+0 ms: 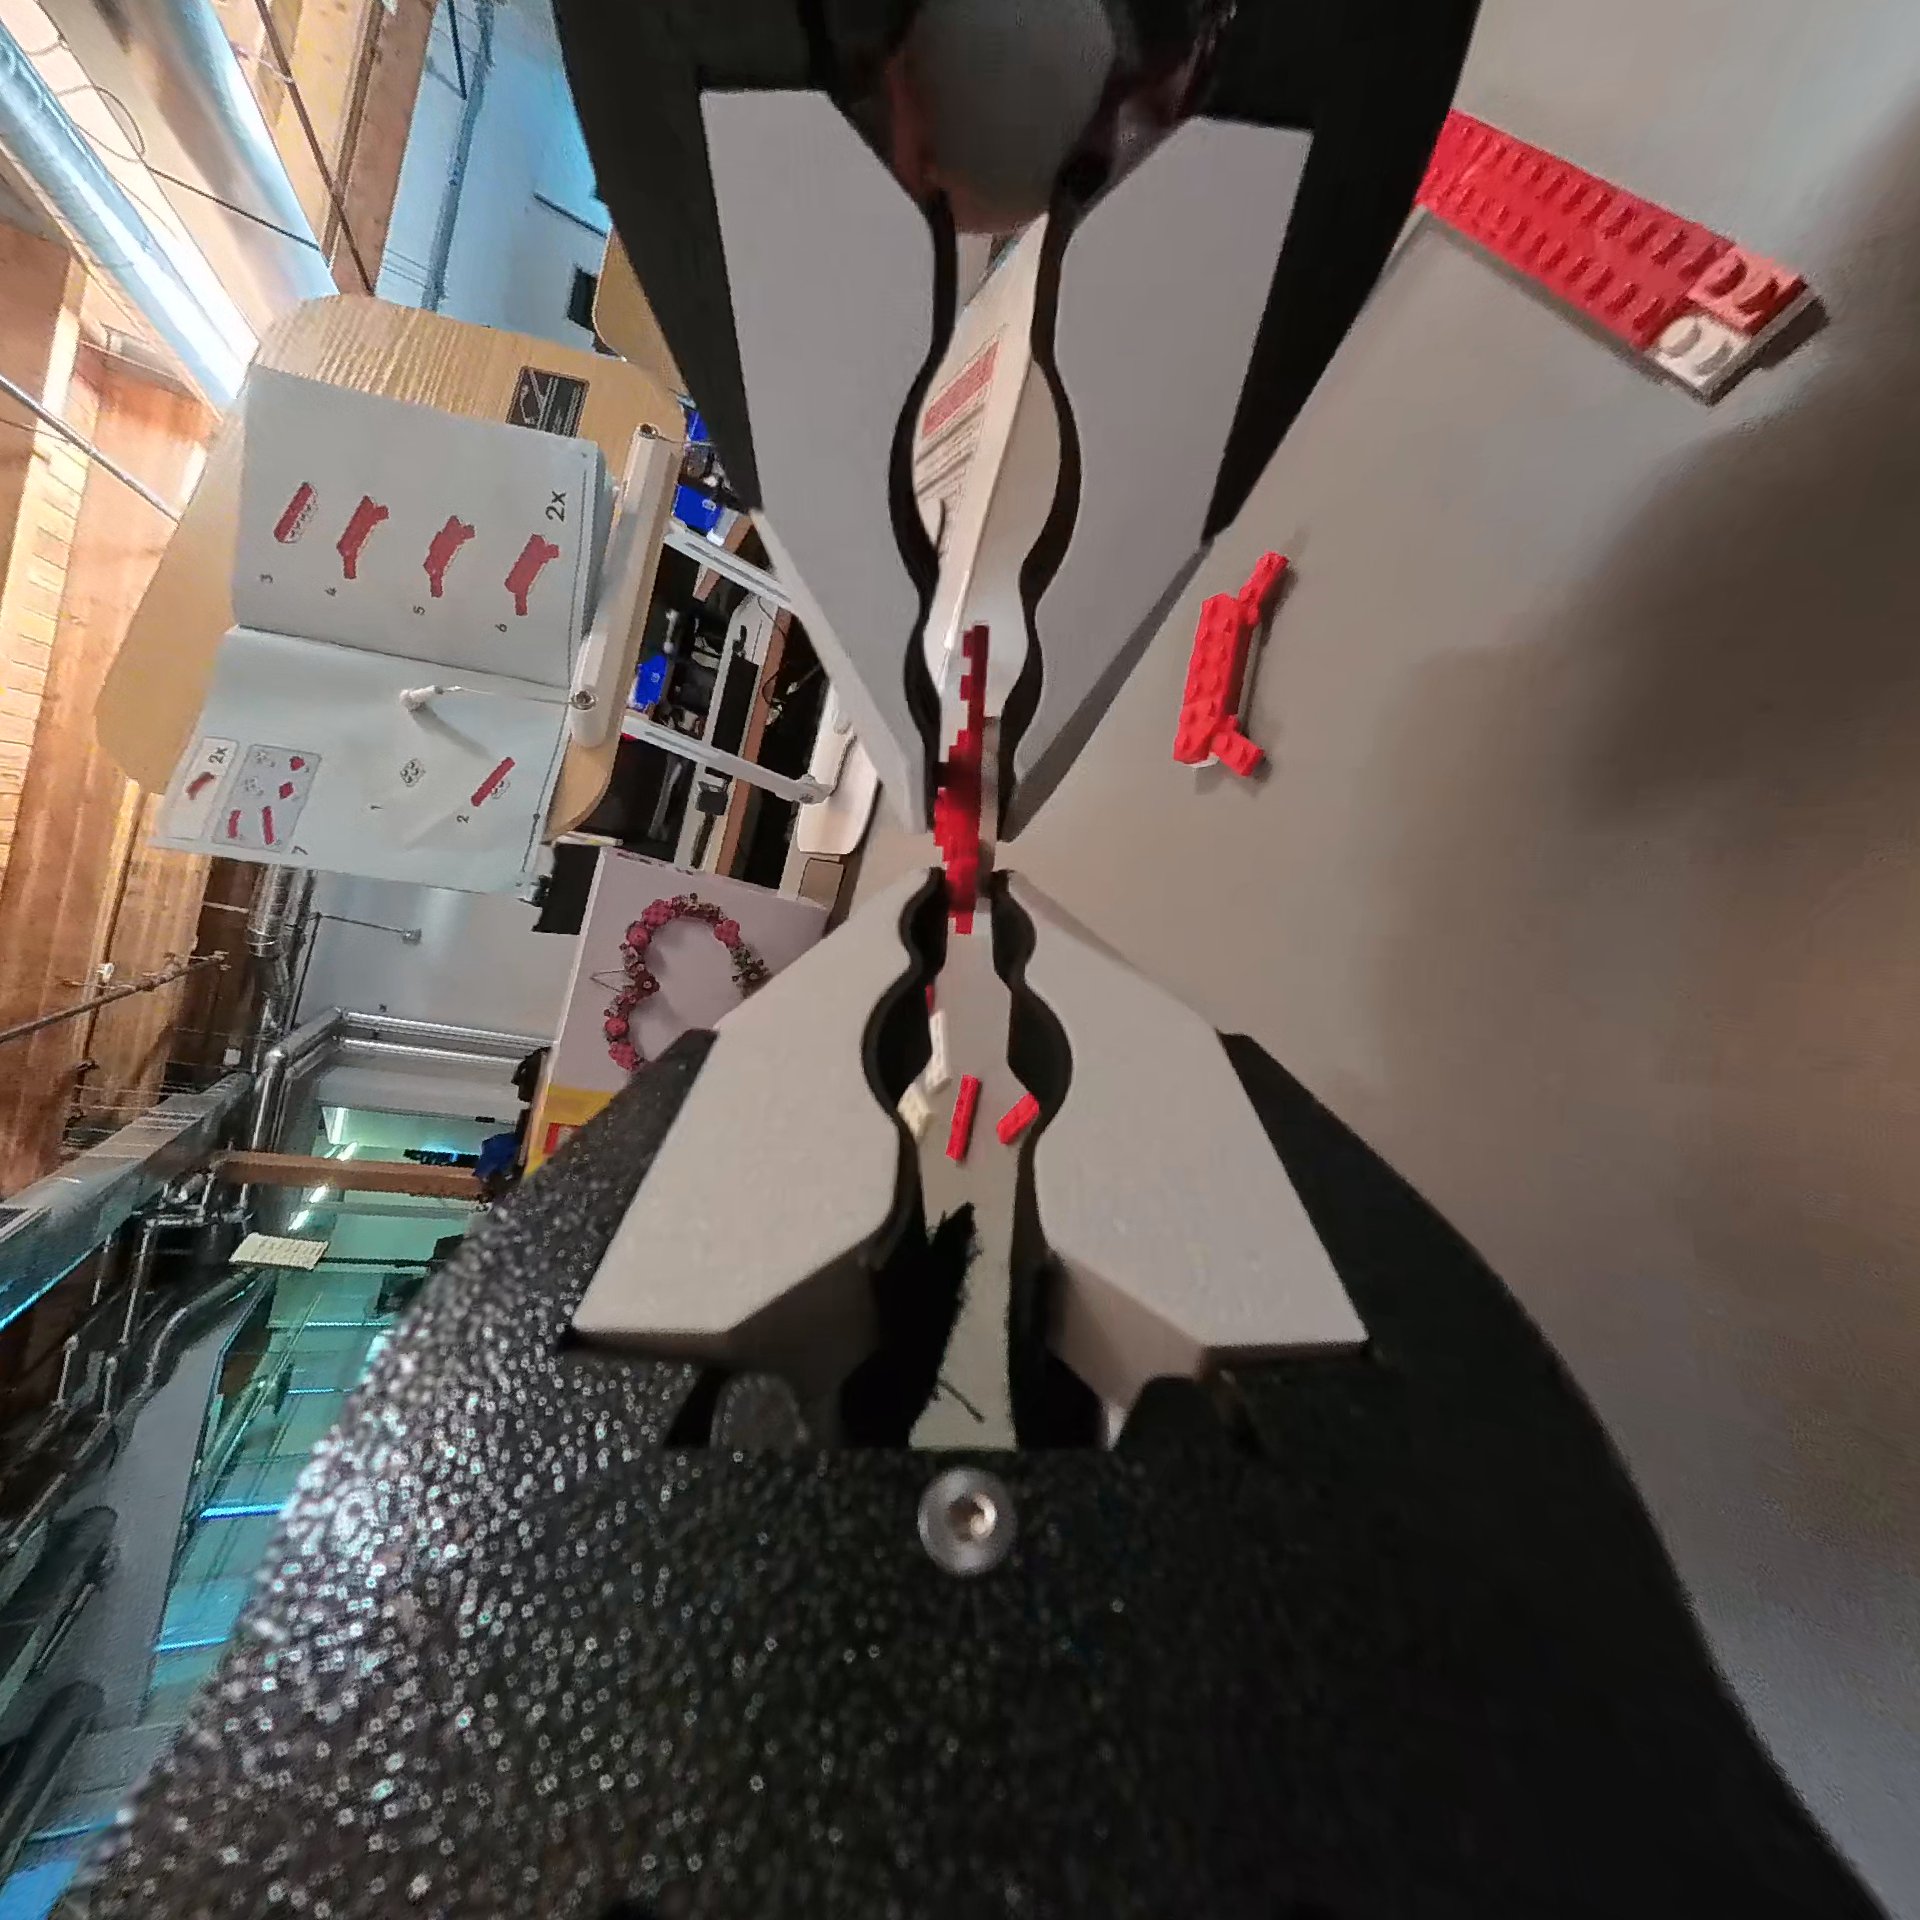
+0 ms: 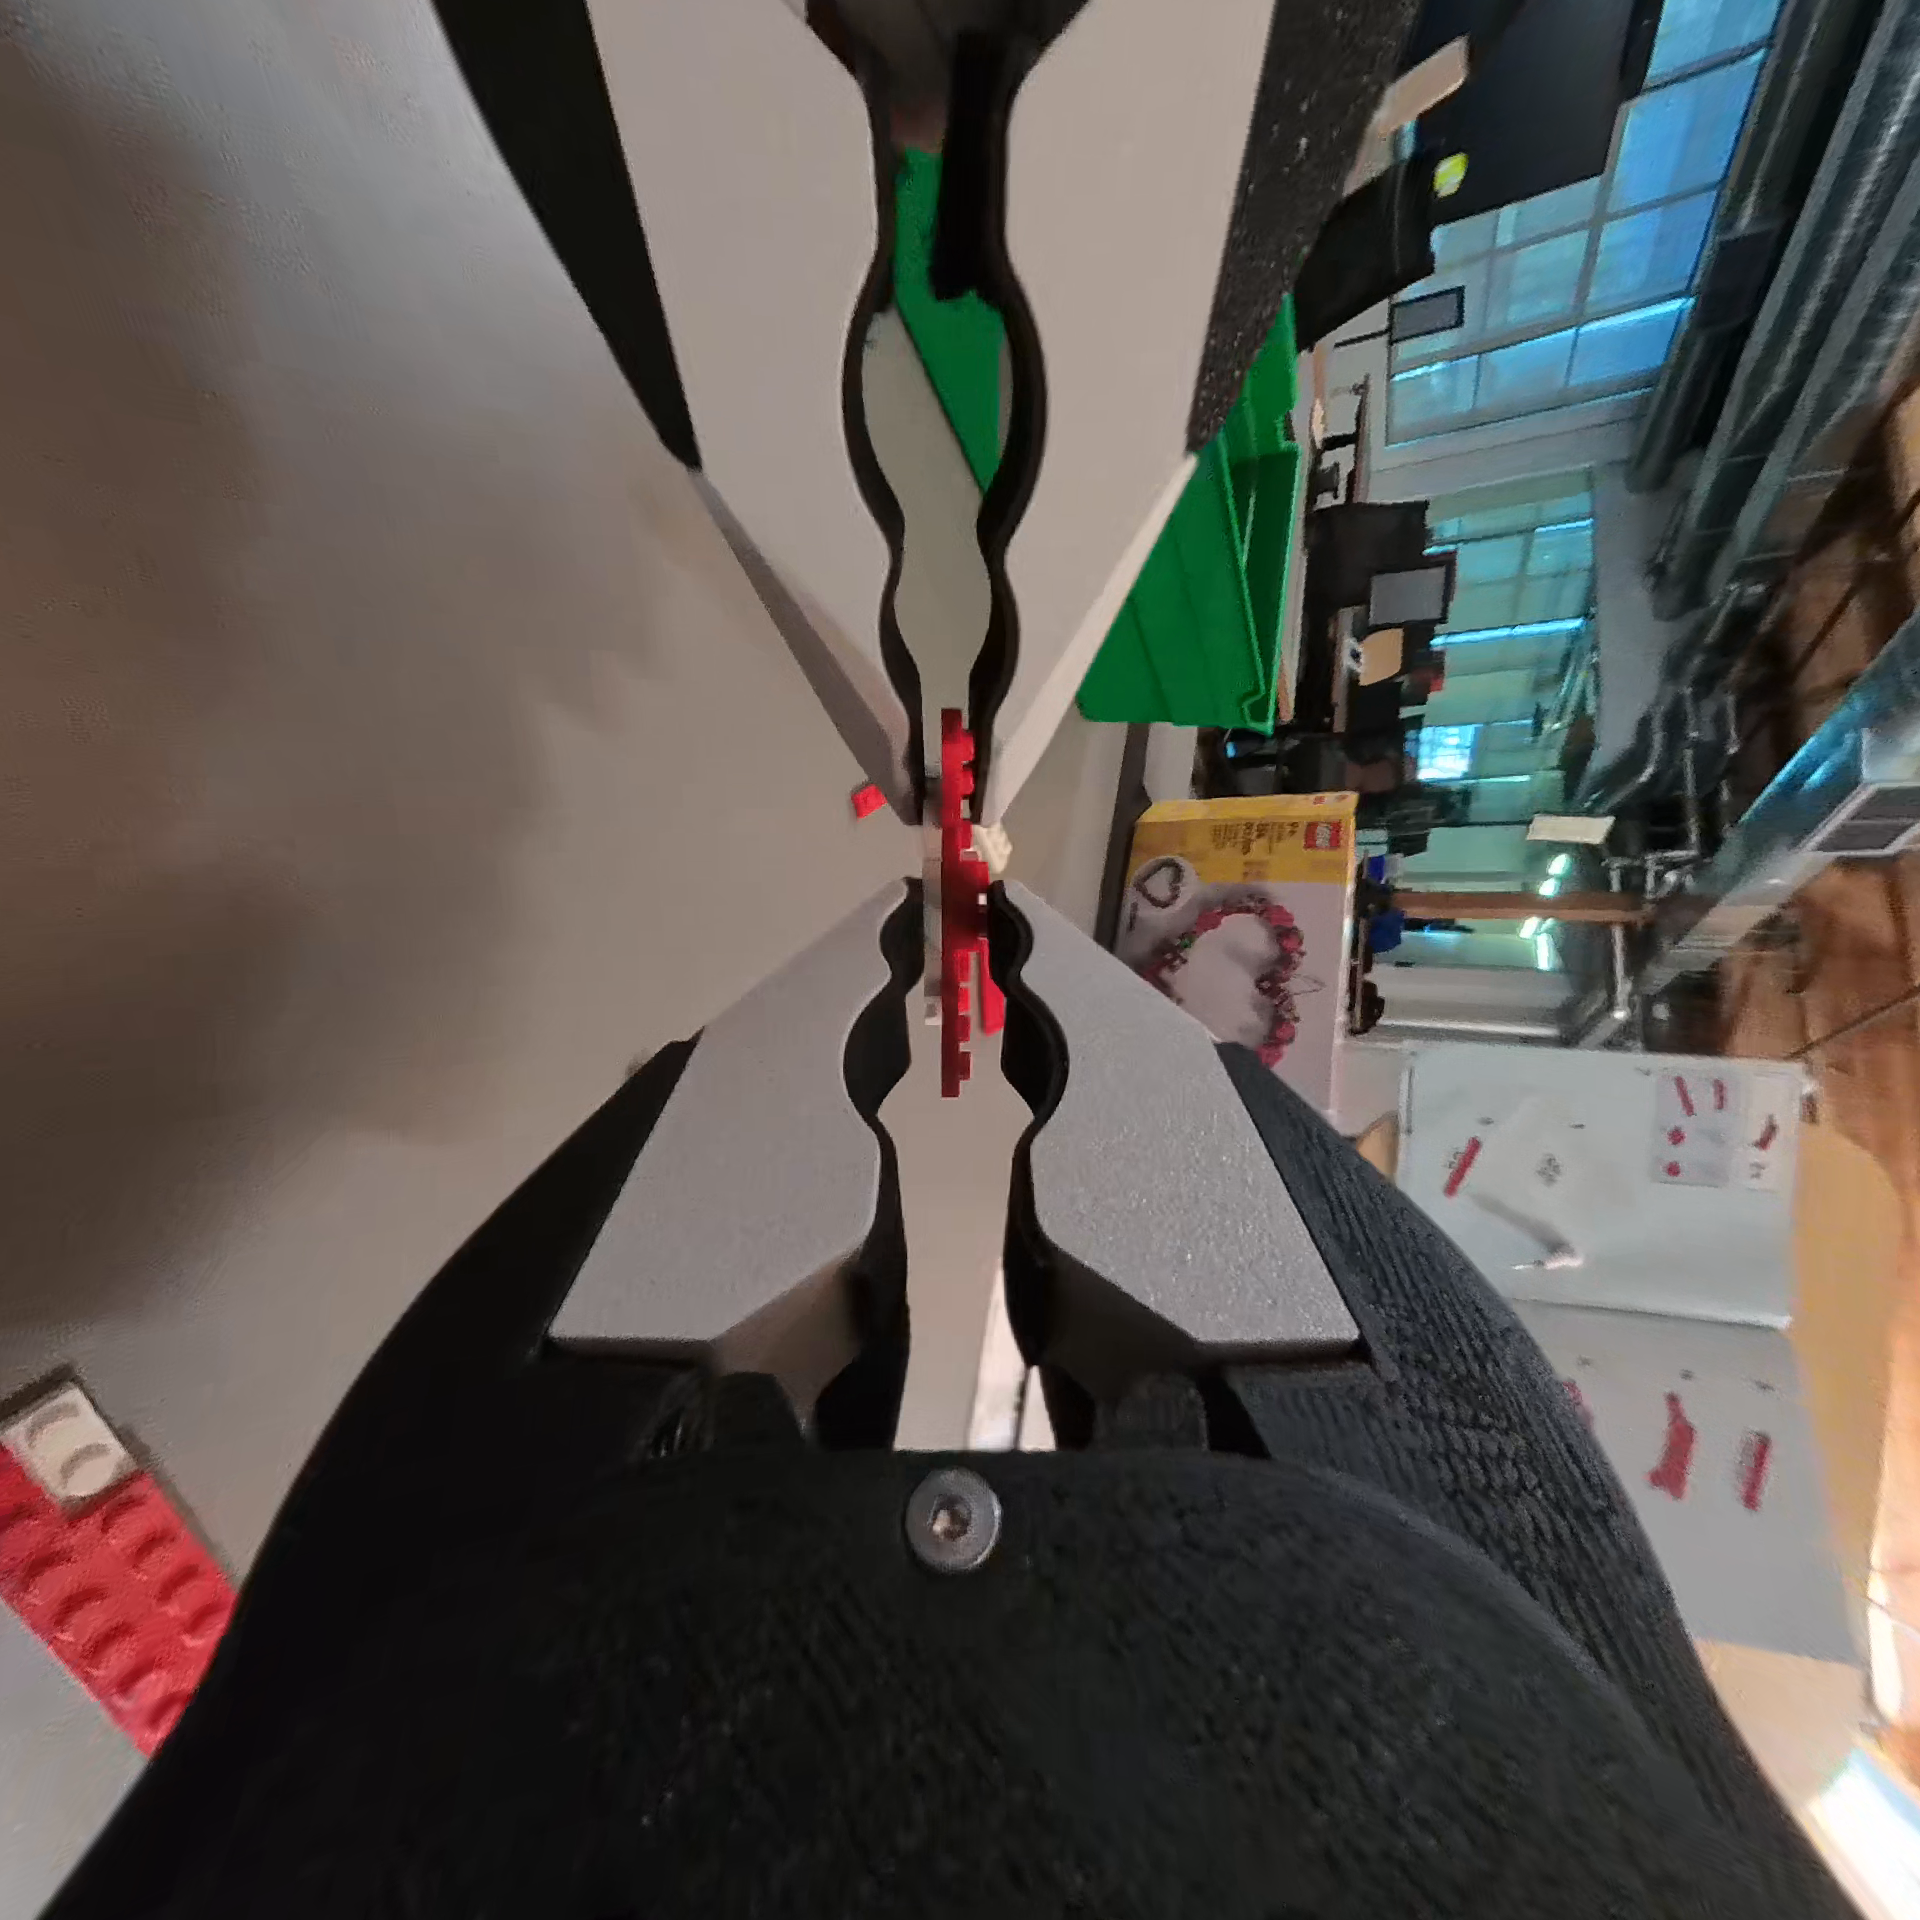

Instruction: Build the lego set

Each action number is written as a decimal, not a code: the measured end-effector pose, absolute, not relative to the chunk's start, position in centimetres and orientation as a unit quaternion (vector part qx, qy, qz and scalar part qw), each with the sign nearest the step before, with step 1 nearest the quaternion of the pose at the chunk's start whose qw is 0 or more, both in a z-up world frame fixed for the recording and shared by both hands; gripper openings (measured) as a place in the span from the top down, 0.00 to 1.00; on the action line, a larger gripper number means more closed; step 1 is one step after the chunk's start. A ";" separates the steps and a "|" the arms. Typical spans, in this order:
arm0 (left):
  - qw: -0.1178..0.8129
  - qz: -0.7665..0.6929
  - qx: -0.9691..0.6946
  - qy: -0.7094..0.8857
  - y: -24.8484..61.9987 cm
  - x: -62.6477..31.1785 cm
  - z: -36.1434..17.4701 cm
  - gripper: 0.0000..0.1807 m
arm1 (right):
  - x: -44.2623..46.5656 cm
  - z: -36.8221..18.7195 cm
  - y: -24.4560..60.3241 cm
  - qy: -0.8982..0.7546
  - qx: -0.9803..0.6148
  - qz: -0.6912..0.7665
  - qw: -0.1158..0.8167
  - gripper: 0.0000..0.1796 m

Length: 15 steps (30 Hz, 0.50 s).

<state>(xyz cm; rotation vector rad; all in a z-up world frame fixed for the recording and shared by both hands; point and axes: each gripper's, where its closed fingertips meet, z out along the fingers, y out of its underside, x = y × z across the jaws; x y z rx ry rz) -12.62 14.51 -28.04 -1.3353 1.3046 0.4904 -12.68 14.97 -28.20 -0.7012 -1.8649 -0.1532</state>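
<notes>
Both grippers are pinching the same red lego assembly (image 1: 961, 821), left gripper (image 1: 964, 883) and right gripper (image 2: 954, 888) jaws squeezed tight on it. Another red build (image 1: 1226, 675) sits on the grey counter (image 1: 1558, 935) just right.

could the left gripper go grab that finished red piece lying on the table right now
Probably not yet. The left gripper is shut on a red lego assembly that the right gripper also pinches. The path to the finished red piece on the table looks clear otherwise.

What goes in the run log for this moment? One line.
left claw: shut on red lego piece | right claw: shut on same piece | second red assembly: on table
</notes>
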 end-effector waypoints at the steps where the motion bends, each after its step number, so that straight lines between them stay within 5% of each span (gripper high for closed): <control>1: 0.578 0.203 -0.565 0.553 14.5 -12.6 -28.1 0.97 | -12.7 -28.4 15.0 -0.784 -0.305 -0.062 0.537 0.95; 9: 0.682 0.016 -0.606 0.408 13.0 -14.9 -26.6 0.82 | -11.0 -32.7 16.8 -0.768 -0.399 -0.116 0.487 0.95; 15: 0.753 0.074 -0.566 0.327 16.1 -16.7 -22.5 0.60 | -11.4 -34.8 16.6 -0.787 -0.377 -0.169 0.459 0.95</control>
